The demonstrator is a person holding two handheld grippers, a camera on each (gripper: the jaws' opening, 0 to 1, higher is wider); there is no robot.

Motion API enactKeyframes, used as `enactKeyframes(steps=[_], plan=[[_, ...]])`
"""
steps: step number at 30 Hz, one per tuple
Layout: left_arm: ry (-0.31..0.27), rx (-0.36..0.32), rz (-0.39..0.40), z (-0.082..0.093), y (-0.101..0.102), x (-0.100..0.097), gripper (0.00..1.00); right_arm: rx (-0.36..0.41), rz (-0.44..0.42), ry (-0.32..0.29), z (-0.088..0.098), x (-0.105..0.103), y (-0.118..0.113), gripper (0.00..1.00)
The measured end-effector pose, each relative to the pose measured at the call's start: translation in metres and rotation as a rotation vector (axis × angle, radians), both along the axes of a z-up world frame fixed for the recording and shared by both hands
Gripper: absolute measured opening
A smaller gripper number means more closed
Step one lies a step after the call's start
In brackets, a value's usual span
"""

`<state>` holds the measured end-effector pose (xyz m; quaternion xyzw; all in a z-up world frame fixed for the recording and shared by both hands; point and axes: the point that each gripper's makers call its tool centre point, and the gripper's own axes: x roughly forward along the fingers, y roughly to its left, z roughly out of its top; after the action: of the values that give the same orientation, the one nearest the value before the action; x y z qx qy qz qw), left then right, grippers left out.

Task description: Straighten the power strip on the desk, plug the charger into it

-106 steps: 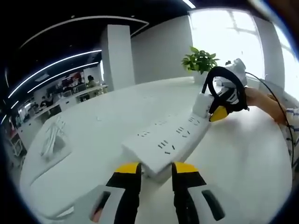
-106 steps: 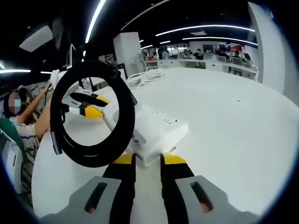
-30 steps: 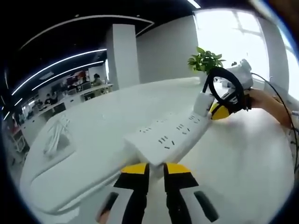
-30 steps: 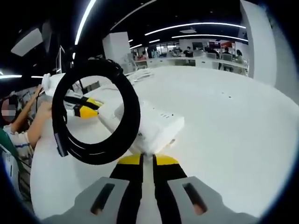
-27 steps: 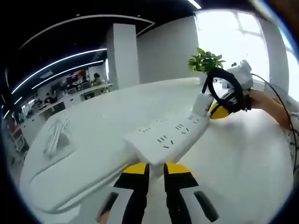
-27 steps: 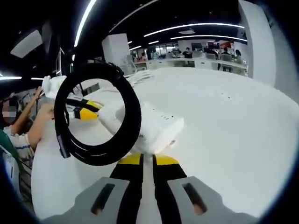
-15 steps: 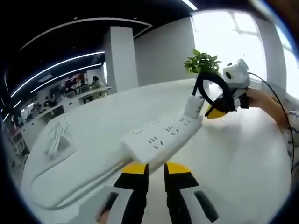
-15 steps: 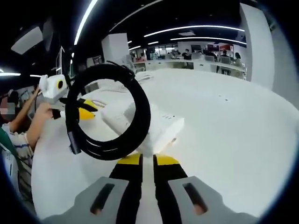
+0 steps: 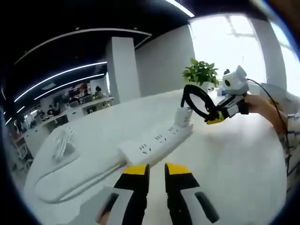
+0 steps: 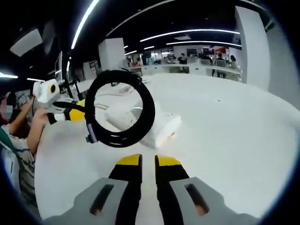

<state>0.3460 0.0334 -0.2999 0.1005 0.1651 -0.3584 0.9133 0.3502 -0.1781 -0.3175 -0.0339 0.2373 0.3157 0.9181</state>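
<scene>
A white power strip (image 9: 155, 139) lies flat on the white desk, its near end just beyond my left gripper (image 9: 157, 169), whose jaws are shut with nothing between them. A white charger (image 9: 183, 115) stands on the strip's far end, with its black coiled cable (image 9: 196, 99) rising above it. Past the coil, a hand holds my right gripper (image 9: 216, 120) above the desk. In the right gripper view, the strip (image 10: 161, 127), charger (image 10: 123, 114) and coil (image 10: 121, 110) lie ahead of the shut right gripper (image 10: 148, 162). The left gripper (image 10: 70, 115) shows beyond them.
The strip's white cord (image 9: 70, 183) curves left along the desk (image 9: 234, 159). A loose bundle of white cable (image 9: 62, 139) lies at the left. A potted plant (image 9: 200, 73) stands at the back. A person's arm (image 10: 29, 129) reaches in beside the desk edge.
Both grippers have drawn back from the strip's ends, so strip, charger and coil look smaller and farther off. Both pairs of jaws, wider 3.5 s ago, stand shut.
</scene>
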Motion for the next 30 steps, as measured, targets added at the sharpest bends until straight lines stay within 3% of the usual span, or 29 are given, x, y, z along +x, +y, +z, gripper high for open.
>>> enactKeyframes(steps=[7,13,19,26,30], plan=[[-0.027,0.021,0.033,0.004,0.007,-0.022,0.12,0.019,-0.002,-0.027,0.007,-0.025,0.004,0.09],[0.005,-0.075,0.064,0.008,0.009,-0.048,0.12,0.041,0.002,-0.052,0.011,-0.049,0.011,0.10],[-0.044,-0.045,0.099,0.005,0.015,-0.070,0.12,0.048,-0.016,-0.053,0.010,-0.070,0.016,0.14],[-0.028,-0.072,0.131,0.001,0.024,-0.090,0.08,0.046,-0.034,-0.060,0.011,-0.090,0.018,0.15],[-0.047,-0.059,0.165,0.001,0.031,-0.095,0.08,0.049,-0.040,-0.065,0.013,-0.097,0.018,0.15]])
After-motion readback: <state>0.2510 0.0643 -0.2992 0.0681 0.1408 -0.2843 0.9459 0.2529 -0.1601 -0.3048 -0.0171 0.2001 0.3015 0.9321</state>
